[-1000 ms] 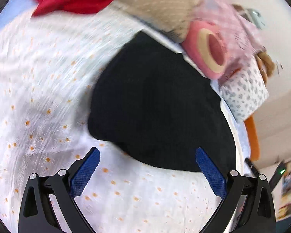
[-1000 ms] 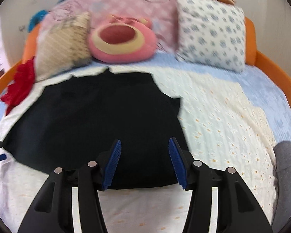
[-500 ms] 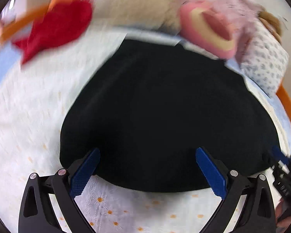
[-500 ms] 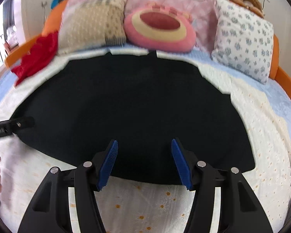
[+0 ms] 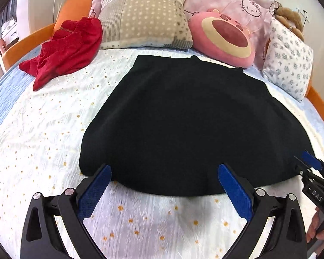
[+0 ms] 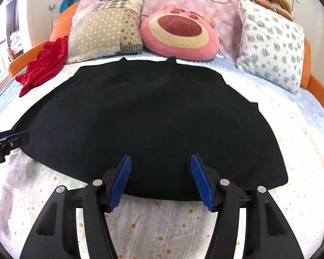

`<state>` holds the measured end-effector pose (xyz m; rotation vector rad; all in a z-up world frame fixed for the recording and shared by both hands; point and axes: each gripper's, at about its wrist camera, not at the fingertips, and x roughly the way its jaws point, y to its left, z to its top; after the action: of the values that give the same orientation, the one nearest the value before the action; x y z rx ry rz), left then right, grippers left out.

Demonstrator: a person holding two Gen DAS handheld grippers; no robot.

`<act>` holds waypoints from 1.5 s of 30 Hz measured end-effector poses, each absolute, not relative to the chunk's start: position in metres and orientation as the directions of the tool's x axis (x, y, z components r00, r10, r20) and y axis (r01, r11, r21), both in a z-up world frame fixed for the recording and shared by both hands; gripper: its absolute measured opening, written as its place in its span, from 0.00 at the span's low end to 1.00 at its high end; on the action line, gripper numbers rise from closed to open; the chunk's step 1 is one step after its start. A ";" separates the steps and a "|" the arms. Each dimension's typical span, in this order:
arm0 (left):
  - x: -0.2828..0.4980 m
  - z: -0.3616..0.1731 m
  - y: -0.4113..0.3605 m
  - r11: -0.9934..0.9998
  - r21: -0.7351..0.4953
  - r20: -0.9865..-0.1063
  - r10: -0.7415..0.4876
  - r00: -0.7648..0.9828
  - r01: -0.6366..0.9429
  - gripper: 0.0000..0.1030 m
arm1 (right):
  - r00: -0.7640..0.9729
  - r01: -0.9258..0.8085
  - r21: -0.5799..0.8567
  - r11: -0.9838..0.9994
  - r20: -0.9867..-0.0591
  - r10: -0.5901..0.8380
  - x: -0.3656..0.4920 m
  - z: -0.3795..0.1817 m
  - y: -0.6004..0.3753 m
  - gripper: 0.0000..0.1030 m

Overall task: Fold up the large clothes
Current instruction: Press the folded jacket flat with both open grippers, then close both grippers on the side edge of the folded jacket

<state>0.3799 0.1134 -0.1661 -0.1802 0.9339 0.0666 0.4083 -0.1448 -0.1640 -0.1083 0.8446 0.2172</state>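
Observation:
A large black garment (image 5: 183, 118) lies spread flat on the daisy-print bedspread (image 5: 43, 129); it also shows in the right wrist view (image 6: 151, 118). My left gripper (image 5: 164, 170) is open and empty, its fingertips over the garment's near hem toward its left corner. My right gripper (image 6: 161, 161) is open and empty over the near hem. The right gripper also shows at the right edge of the left wrist view (image 5: 313, 172). The left gripper shows at the left edge of the right wrist view (image 6: 6, 140), beside the garment's left corner.
A red garment (image 5: 64, 45) lies crumpled at the back left. A beige dotted pillow (image 5: 144, 19), a pink bear cushion (image 5: 224, 36) and a floral pillow (image 5: 289, 58) line the head of the bed. An orange bed frame (image 5: 28, 43) rims the mattress.
Both grippers have swung to face the black garment squarely and moved closer to its near hem. Both stay open. The garment has not moved.

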 end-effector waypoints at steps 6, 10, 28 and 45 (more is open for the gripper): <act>0.369 -0.165 0.124 0.977 -0.155 -0.807 -0.041 0.590 -0.144 0.97 | 0.664 -0.256 -0.002 0.967 -0.728 0.174 0.403 -0.142 -0.128 0.56; 0.370 -0.174 0.144 0.937 -0.312 -0.801 -0.171 0.574 -0.157 0.97 | 0.659 -0.275 0.022 0.961 -0.724 0.205 0.404 -0.133 -0.115 0.56; 0.384 -0.216 0.223 0.644 -0.716 -0.658 -0.497 0.566 -0.268 0.97 | 0.633 -0.330 0.073 0.941 -0.723 0.278 0.394 -0.130 -0.108 0.56; 0.429 -0.222 0.216 0.536 -0.785 -0.607 -0.567 0.557 -0.310 0.97 | 0.580 -0.254 0.260 0.932 -0.729 0.362 0.404 -0.160 -0.142 0.55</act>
<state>0.4287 0.2160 -0.2217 -1.0382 1.0136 -0.1895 0.4038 -0.1418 -0.1602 0.1328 0.8811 0.3611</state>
